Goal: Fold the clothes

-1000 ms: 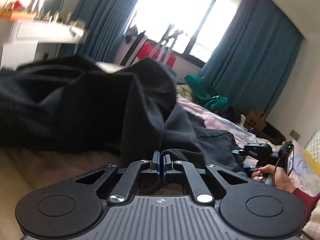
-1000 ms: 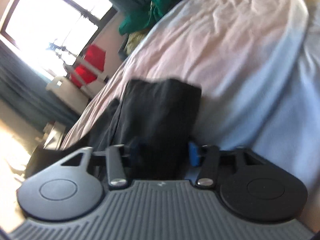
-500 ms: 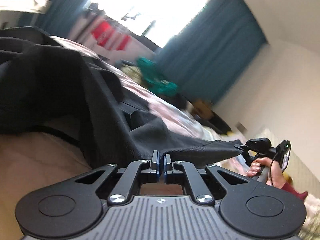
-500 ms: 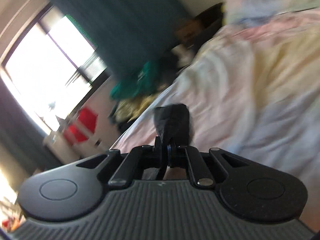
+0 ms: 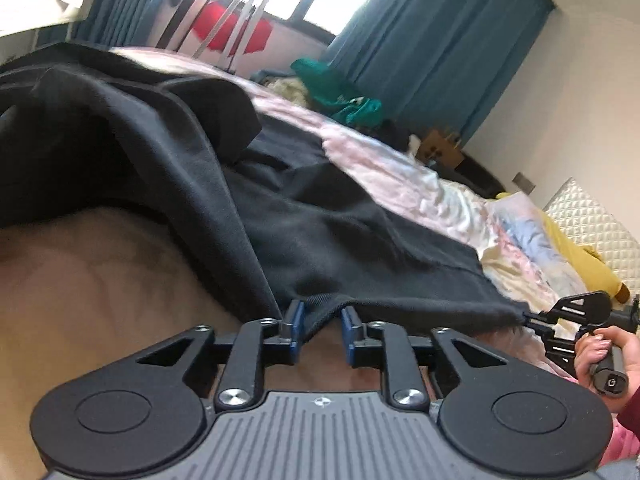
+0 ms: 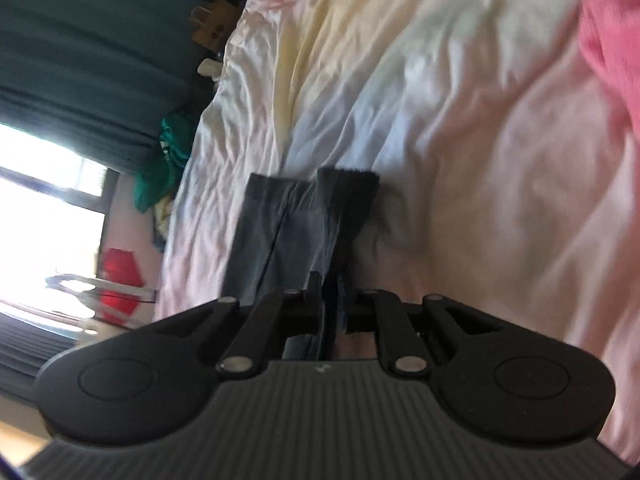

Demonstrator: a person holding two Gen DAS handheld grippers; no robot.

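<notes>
Black garment lies spread over the bed. Left gripper jaws have just been opening, the hem loose between its pads. Right gripper stays clamped on the garment's far corner.

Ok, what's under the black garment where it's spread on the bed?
The pastel bedsheet shows past the black garment's far edge, and a tan surface lies under its lifted near fold. Whatever lies beneath the middle of the cloth is covered.
</notes>
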